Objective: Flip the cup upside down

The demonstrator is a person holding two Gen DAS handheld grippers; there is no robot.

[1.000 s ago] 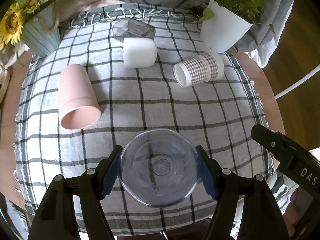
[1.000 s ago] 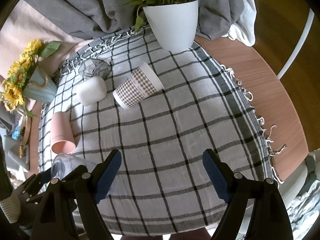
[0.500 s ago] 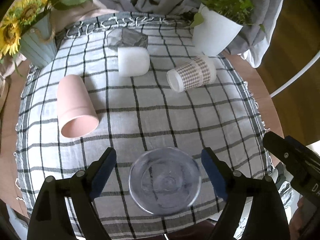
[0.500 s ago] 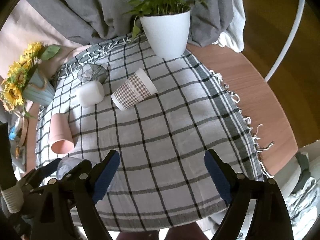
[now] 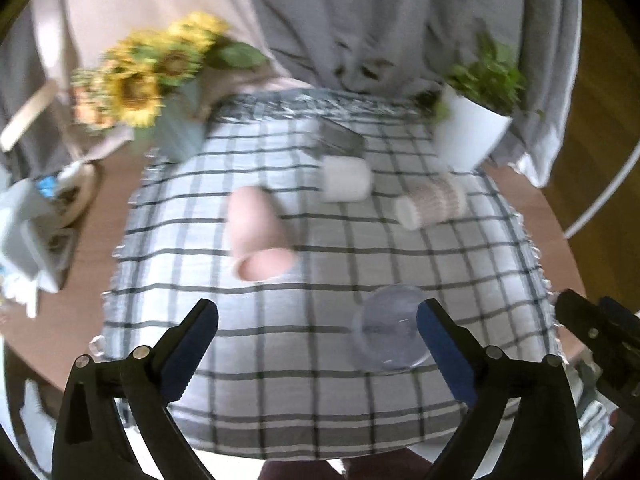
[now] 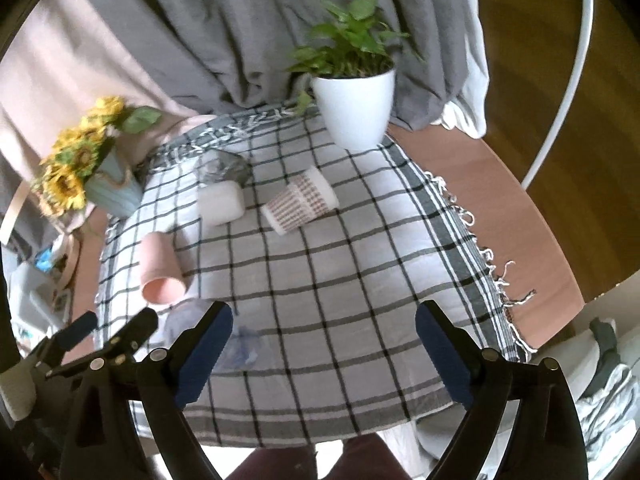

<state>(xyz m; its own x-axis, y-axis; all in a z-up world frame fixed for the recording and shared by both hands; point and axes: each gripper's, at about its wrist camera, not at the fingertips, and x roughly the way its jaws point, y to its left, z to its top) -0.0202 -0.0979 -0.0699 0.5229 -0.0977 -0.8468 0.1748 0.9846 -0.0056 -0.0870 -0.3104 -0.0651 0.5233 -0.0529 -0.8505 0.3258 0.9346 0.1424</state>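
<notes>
A clear plastic cup [image 5: 390,328] stands base up on the checked cloth [image 5: 320,280] near the front edge. In the right wrist view it [image 6: 240,348] shows partly behind my right gripper's left finger. My left gripper [image 5: 318,340] is open and empty, above and to the left of the clear cup. My right gripper [image 6: 324,344] is open and empty over the front of the cloth. A pink cup [image 5: 256,232], a white cup [image 5: 346,180] and a checked paper cup [image 5: 432,204] lie on their sides further back.
A clear glass item [image 6: 222,168] lies behind the white cup. A white plant pot [image 6: 354,108] stands at the back right, a sunflower vase [image 6: 108,184] at the back left. Clutter [image 5: 36,224] sits left of the cloth. The table's wooden edge [image 6: 500,208] curves at the right.
My left gripper opened, let go of the clear cup, and pulled back up and to the left. The cup stays on the cloth. My right gripper has drawn back a little.
</notes>
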